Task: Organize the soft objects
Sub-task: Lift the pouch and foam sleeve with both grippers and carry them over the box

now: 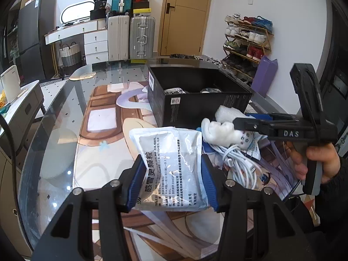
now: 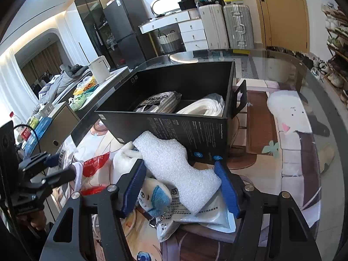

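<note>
My left gripper (image 1: 173, 180) is shut on a white medicine pouch (image 1: 171, 152) with printed text, held above the glass table. My right gripper (image 2: 180, 184) is open, its blue pads on either side of a white foam piece (image 2: 174, 165) that lies on a pile in front of a black box (image 2: 174, 113). The pile holds a small white plush toy with blue cap (image 2: 152, 198), flat white pouches (image 2: 208, 215) and a coiled white cable (image 1: 241, 163). The box (image 1: 195, 93) contains a bagged black-and-white item (image 2: 158, 102) and a bagged white roll (image 2: 206, 106).
The glass table (image 1: 54, 141) covers a printed cartoon mat and has a curved left edge. A red-and-white bag (image 2: 95, 165) lies left of the pile. A side counter with a white kettle (image 2: 99, 69) stands beyond the table. Suitcases, drawers and a shoe rack (image 1: 248, 41) line the walls.
</note>
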Tool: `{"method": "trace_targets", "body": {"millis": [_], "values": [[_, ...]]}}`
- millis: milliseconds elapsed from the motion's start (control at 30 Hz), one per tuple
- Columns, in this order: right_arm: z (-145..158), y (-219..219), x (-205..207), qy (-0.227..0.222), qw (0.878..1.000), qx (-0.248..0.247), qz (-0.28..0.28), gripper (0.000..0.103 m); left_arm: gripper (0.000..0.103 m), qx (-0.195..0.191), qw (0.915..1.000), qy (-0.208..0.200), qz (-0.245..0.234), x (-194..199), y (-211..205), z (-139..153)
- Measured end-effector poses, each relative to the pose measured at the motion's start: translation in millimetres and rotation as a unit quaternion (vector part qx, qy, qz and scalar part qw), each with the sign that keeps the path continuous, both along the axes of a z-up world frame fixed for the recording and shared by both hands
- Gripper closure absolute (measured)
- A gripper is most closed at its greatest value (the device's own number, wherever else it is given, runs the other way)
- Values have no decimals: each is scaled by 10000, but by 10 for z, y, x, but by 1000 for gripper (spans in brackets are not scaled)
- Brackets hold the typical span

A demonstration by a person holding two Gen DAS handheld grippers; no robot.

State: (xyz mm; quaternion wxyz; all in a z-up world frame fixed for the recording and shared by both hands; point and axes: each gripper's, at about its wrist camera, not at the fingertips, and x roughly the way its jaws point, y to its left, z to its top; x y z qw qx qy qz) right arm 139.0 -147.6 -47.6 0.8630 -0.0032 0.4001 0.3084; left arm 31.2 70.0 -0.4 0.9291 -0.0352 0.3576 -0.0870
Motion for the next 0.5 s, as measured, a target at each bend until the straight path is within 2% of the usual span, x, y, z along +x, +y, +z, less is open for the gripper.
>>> {"method": "trace_targets", "body": {"millis": [500], "values": [[423,-215,-302,-722,9971,202,95,38,54,24,9990,-427,157,140,-53,234]]}}
